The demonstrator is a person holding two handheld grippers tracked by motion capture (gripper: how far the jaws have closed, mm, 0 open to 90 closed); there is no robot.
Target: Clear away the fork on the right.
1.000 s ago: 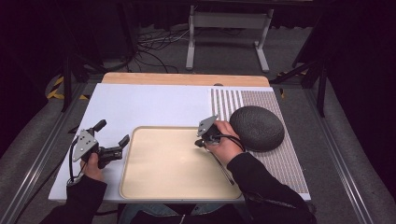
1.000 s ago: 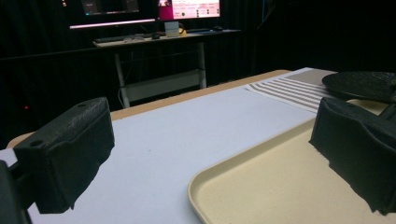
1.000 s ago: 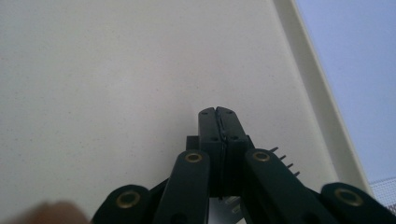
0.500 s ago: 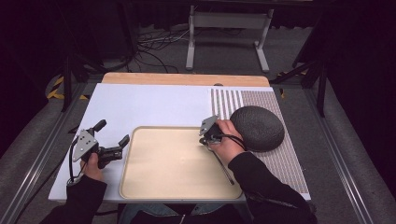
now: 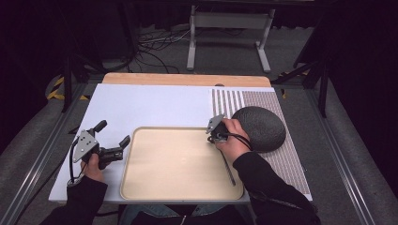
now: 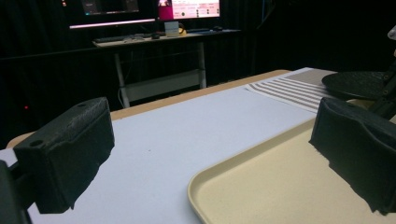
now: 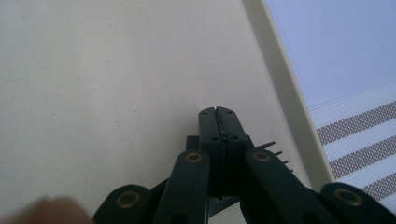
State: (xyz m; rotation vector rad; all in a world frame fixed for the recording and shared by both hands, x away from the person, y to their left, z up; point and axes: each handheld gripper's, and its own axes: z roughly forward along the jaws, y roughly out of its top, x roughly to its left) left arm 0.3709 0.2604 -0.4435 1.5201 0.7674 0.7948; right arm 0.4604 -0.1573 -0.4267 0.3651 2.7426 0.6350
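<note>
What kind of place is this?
Probably a lab or recording studio: black curtains around the table, cables on the carpet, lit monitors on a desk behind.

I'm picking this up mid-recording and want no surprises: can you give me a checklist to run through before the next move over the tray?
1. Right tongs shut with nothing between them: ok.
2. Left tongs open and holding nothing: ok.
3. Tray bare and lying flat on the white mat: ok.
4. Right tongs above the tray's far right corner, inside its rim: ok.
5. Dark round object sits on the striped mat, outside the tray: ok.
6. Whether the right tongs touch the tray: cannot tell.
</note>
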